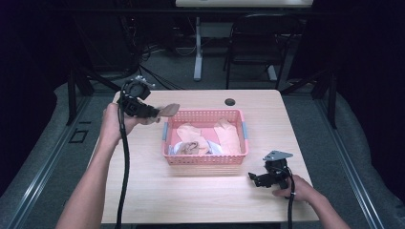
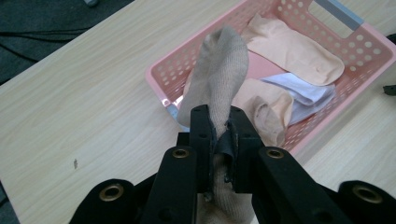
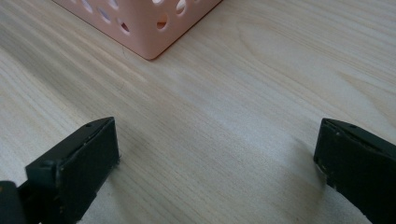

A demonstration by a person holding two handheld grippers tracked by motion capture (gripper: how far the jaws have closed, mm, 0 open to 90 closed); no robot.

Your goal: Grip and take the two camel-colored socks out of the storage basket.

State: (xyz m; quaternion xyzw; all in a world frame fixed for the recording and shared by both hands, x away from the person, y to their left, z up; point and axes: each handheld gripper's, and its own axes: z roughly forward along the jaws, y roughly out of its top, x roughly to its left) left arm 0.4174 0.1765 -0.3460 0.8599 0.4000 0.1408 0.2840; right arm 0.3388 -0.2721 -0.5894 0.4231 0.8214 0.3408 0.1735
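The left tool [image 1: 154,112] is clamped tight on a tan sock [image 1: 168,110] and holds it in the air just off the basket's [image 1: 206,160] far left corner, over the wooden surface [image 1: 143,191]. In the left gripper view the two black jaws pinch the sock [image 2: 219,70] at its middle — the cloth rises between them and folds over at the top, while the rest hangs below the jaws. Behind the sock lies the pink basket [image 2: 161,84], perforated along its walls.

Inside the basket sit a pale peach sock [image 2: 294,49] along the far side, another peach sock [image 2: 266,105] bunched near the middle, and a white sock [image 2: 306,93] beside that one.

The right tool [image 1: 260,180] rests low on the surface off the basket's near right corner, a short way from it. Its jaws stand wide apart with nothing between them — bare wood shows in the gap in the right gripper view, with the corner of the basket [image 3: 149,28] ahead.
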